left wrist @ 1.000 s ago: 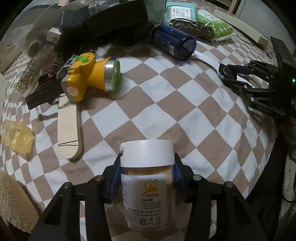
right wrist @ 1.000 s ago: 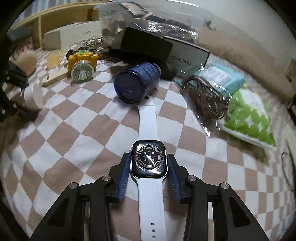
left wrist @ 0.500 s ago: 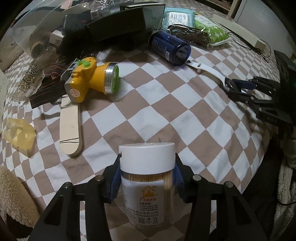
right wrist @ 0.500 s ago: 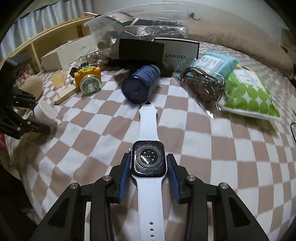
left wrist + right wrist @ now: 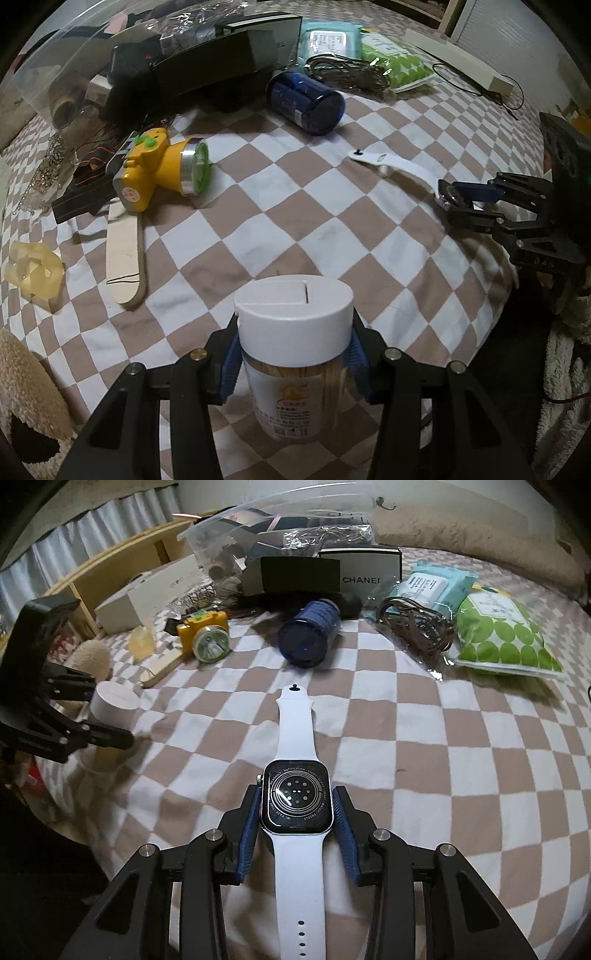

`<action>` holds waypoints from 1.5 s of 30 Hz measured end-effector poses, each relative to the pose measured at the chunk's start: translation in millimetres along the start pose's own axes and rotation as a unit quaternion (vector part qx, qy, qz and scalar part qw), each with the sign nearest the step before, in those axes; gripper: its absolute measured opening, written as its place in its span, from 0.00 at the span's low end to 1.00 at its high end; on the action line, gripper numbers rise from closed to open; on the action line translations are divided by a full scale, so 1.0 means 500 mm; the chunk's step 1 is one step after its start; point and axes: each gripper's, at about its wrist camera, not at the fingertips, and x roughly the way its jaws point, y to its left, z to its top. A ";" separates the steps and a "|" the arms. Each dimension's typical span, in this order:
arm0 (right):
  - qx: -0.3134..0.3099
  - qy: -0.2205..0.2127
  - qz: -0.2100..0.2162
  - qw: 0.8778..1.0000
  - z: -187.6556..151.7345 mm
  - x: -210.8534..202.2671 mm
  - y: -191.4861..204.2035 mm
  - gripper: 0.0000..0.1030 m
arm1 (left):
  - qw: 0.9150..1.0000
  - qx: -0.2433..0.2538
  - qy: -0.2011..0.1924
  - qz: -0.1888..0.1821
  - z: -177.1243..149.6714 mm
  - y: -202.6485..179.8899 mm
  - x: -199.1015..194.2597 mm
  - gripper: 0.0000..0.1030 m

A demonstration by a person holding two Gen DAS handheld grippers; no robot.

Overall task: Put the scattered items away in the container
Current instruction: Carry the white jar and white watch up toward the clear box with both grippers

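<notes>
The toothpick jar (image 5: 293, 347) was clamped between the blue pads of the left gripper (image 5: 293, 363), held above the checkered cloth (image 5: 314, 206). The smartwatch (image 5: 297, 805) was pinched by its case, back upward, in the right gripper (image 5: 297, 825). Beyond lay a yellow headlamp (image 5: 159, 170) and a blue can (image 5: 306, 99).

bed (image 5: 332, 206) covered in a brown-and-white checked sheet. lying directly on it: yellow headlamp (image 5: 159, 170), blue jar (image 5: 306, 101) on its side, wooden stick (image 5: 123, 254), pale yellow plastic piece (image 5: 33, 267), bagged cable (image 5: 413, 626), green dotted packet (image 5: 498, 635), black box (image 5: 221, 75).
</notes>
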 end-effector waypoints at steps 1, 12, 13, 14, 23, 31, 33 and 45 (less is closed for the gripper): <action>0.003 -0.002 0.005 1.000 -0.001 -0.004 0.001 0.38 | 1.000 0.000 -0.001 -0.001 -0.001 -0.001 -0.004 0.48; 0.034 -0.048 0.036 0.998 0.037 -0.048 0.007 0.38 | 0.999 -0.011 -0.030 0.001 0.031 -0.007 -0.054 0.48; 0.034 -0.053 0.037 0.997 0.043 -0.051 0.007 0.38 | 0.999 -0.014 -0.035 0.002 0.034 -0.005 -0.060 0.48; 0.035 -0.057 0.039 0.997 0.049 -0.054 0.007 0.38 | 0.999 -0.016 -0.040 0.002 0.039 -0.003 -0.066 0.48; 0.032 -0.094 0.048 0.994 0.108 -0.087 0.000 0.38 | 0.996 -0.035 -0.077 0.003 0.078 0.006 -0.112 0.48; 0.034 -0.119 0.058 0.991 0.159 -0.112 -0.016 0.38 | 0.993 -0.042 -0.109 -0.002 0.125 0.014 -0.153 0.48; 0.033 -0.126 0.055 0.990 0.172 -0.119 -0.021 0.38 | 0.992 -0.044 -0.115 -0.004 0.142 0.017 -0.162 0.48; 0.026 -0.174 0.041 0.984 0.296 -0.173 -0.065 0.38 | 0.984 -0.068 -0.167 -0.013 0.267 0.056 -0.211 0.48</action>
